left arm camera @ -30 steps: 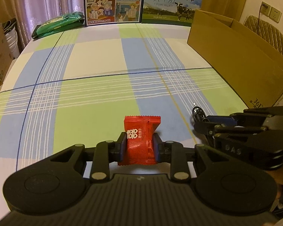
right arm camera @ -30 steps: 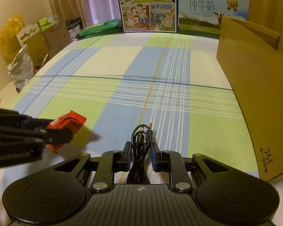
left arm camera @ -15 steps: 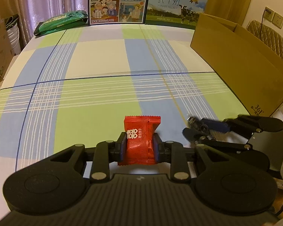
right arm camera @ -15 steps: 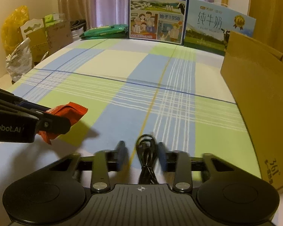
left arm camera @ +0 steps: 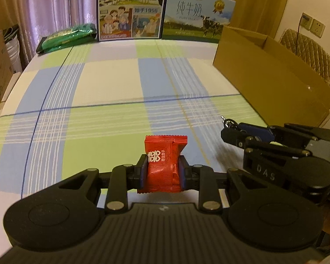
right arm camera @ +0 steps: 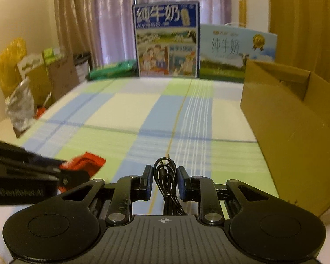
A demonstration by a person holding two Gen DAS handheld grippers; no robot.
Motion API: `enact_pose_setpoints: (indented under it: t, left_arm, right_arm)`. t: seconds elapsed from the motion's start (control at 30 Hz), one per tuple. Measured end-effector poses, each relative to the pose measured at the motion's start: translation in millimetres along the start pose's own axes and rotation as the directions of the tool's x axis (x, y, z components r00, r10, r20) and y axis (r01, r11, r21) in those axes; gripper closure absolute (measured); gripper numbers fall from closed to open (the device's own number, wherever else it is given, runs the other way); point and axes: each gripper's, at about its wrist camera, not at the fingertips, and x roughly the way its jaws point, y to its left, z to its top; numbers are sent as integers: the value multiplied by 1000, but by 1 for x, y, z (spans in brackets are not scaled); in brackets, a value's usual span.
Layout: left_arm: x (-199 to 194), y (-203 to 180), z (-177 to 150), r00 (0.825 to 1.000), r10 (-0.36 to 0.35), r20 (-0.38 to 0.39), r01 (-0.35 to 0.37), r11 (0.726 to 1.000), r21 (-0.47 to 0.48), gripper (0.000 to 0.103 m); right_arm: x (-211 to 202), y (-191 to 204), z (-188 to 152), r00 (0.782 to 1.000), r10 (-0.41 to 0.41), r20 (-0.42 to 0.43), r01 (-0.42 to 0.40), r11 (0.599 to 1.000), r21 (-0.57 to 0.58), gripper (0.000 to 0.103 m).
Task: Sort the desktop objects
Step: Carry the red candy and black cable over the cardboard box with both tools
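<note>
A red candy packet [left arm camera: 165,151] with white print stands upright between the fingers of my left gripper [left arm camera: 162,161], which is shut on it above the checked tablecloth [left arm camera: 112,88]. My right gripper [right arm camera: 164,171] is shut on a coiled black cable [right arm camera: 165,182], whose plug tip points forward. The left wrist view has the right gripper [left arm camera: 233,129] close by on the right, the cable's plug [left arm camera: 226,122] poking out of it. From the right wrist, the left gripper [right arm camera: 63,176] and red candy packet [right arm camera: 88,164] appear low on the left.
An open cardboard box [left arm camera: 275,74] runs along the table's right side. Two milk cartons [left arm camera: 131,8] [left arm camera: 198,19] stand at the far edge, a green packet [left arm camera: 68,36] beside them. Bags and boxes [right arm camera: 22,88] sit off the table's left.
Both grippers have risen and tilted up with their loads, so more of the far wall shows. The right gripper's fingers looked blurred and wider half a second ago; they now hold the cable.
</note>
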Motion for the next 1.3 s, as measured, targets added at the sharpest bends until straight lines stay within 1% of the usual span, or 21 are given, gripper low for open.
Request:
enact_pose_setpoints:
  t: [0.13,0.23,0.37,0.73,1.3]
  left_arm:
    - [-3,-5,8,1000,0,9,0,1000,-5,80]
    - [-7,-11,14,1000,0,18,-1,1000,1,80]
    - [-14,-20,20,999,-5,32,5,1000,13,80]
    - [-25,-48,42,997,-39,72,35,998,50,80]
    - [-30,-100,70,985,-114,129,102,990,97,80]
  right_arm:
    - [-8,-5,8,1000,-24,10,24,1000,12,83]
    - [-14,-15,13,999,-34,11,33,998,58,83]
    - [-26,-22,19,999,-44,32,41,996,82,83]
    - [-52,-35,41,993,-83,82,75,992,97,83]
    - [-87,-79,80,975,-140,174,122,986,113,83]
